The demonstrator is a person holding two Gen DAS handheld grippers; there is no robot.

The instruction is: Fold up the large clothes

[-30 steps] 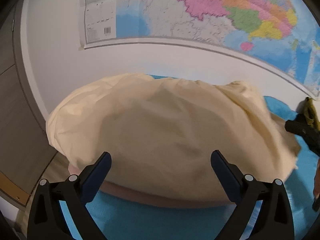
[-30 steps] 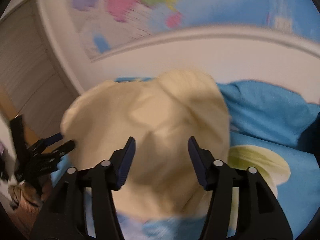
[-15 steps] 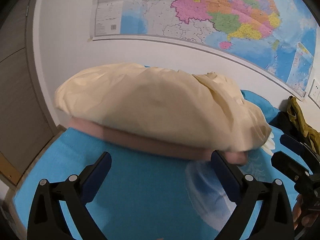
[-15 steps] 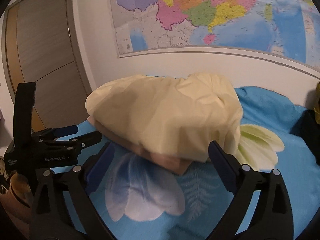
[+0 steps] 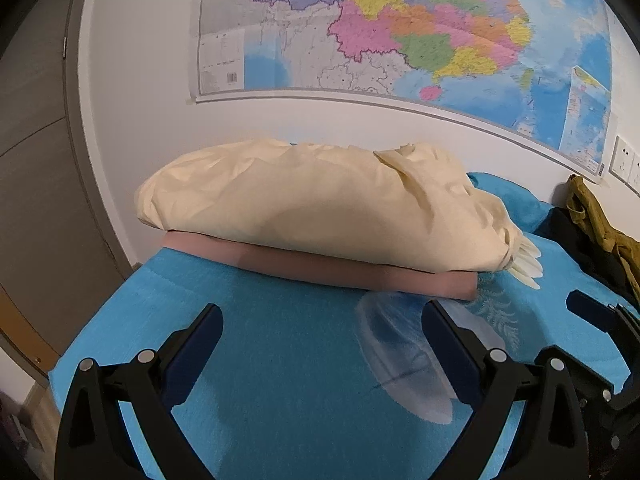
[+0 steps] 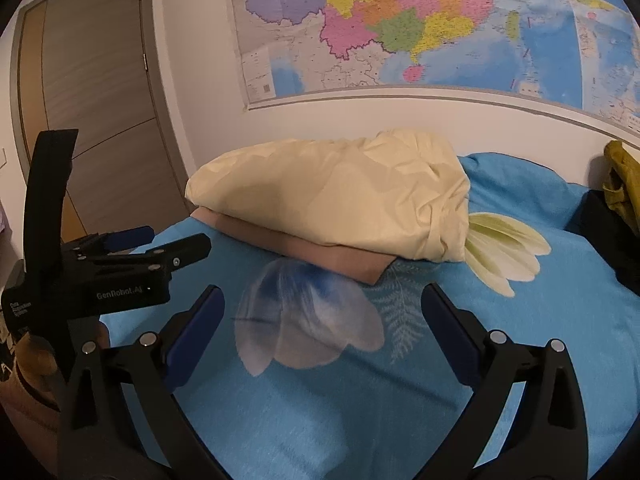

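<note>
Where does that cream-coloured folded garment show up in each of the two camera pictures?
Left wrist view: cream garment lies centre, atop a pink folded piece.
Right wrist view: cream garment lies centre, slightly right.
Shared landmark: the wall map above it.

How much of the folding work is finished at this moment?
Done: a folded cream garment lies on a folded pink one on the blue bedsheet. In hand: nothing; left gripper and right gripper are open, empty. Left: seemingly the dark and mustard clothes by the wall.
</note>
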